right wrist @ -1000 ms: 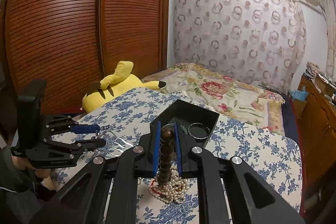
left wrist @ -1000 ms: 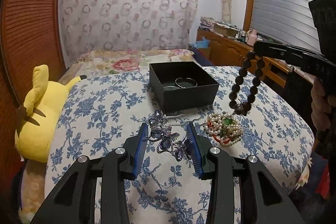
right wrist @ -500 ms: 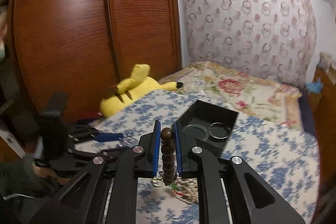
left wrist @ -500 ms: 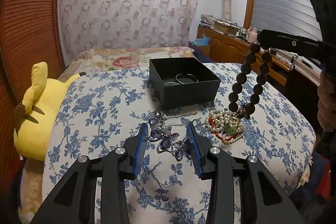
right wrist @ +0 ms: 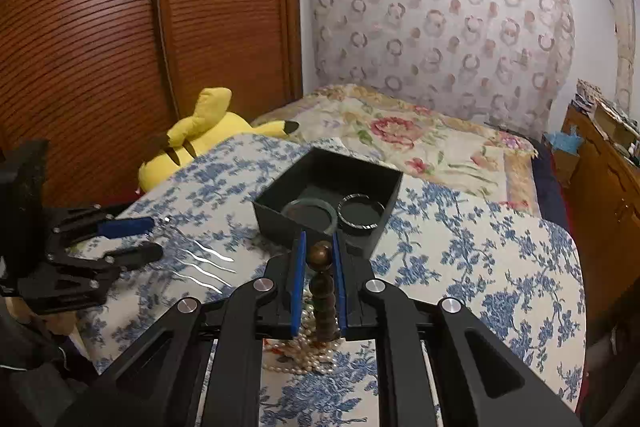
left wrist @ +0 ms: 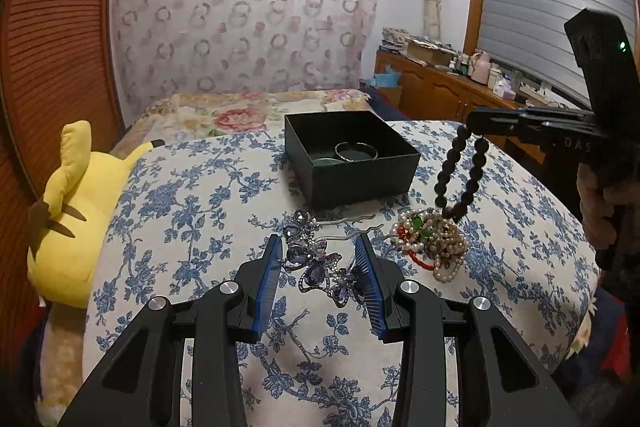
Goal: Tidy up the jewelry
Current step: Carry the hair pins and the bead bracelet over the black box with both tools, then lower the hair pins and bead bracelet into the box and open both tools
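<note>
The black box [left wrist: 352,163] is set at twelve o'clock on the floral cover, two bangles [right wrist: 358,215] already inside. The dark bead bracelet [left wrist: 460,175] is pinched at its top by the right gripper [right wrist: 319,267], at two o'clock of the box; its lower loop hangs onto the pearl heap [left wrist: 436,243] and could be snagged, dragging pearls along (a judgement). The purple butterfly hairpin [left wrist: 320,263] lies between the spread fingers of the left gripper [left wrist: 320,287], ungripped; a careless close could catch the cover too.
</note>
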`<state>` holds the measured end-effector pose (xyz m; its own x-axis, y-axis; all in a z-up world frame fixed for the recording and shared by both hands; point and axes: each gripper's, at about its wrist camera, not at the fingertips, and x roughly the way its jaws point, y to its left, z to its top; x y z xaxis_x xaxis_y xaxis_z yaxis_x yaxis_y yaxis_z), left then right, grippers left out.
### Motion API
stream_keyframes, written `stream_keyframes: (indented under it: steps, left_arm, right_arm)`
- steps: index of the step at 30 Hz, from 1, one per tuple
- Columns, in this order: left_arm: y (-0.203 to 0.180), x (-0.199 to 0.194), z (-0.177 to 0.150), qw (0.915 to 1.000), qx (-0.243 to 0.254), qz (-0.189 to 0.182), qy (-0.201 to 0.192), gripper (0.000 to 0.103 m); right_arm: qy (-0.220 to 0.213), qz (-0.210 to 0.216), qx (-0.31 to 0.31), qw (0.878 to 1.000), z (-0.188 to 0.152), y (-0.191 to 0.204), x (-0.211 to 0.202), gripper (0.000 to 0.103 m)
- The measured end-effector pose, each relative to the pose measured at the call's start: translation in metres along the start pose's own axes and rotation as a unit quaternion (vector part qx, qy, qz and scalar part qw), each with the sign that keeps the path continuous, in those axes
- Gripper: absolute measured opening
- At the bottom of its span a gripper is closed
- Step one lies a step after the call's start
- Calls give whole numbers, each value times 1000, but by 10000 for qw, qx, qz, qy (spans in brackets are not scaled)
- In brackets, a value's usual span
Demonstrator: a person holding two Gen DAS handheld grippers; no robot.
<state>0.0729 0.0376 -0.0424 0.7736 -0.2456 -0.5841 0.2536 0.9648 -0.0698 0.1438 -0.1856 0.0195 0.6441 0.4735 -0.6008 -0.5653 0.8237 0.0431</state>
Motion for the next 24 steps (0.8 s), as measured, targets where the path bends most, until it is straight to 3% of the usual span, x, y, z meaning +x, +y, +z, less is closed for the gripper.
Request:
stream_keyframes:
  steps: [11, 24]
  left_arm:
    - [-8, 2, 19, 9998, 126, 12, -151, 36]
    - [-15, 37, 78, 9989, 210, -97, -406, 36]
  right_arm:
    - [-384, 33, -244, 9990, 30, 12, -17, 14]
    - [-422, -233, -210, 9986, 72, -22, 21, 14]
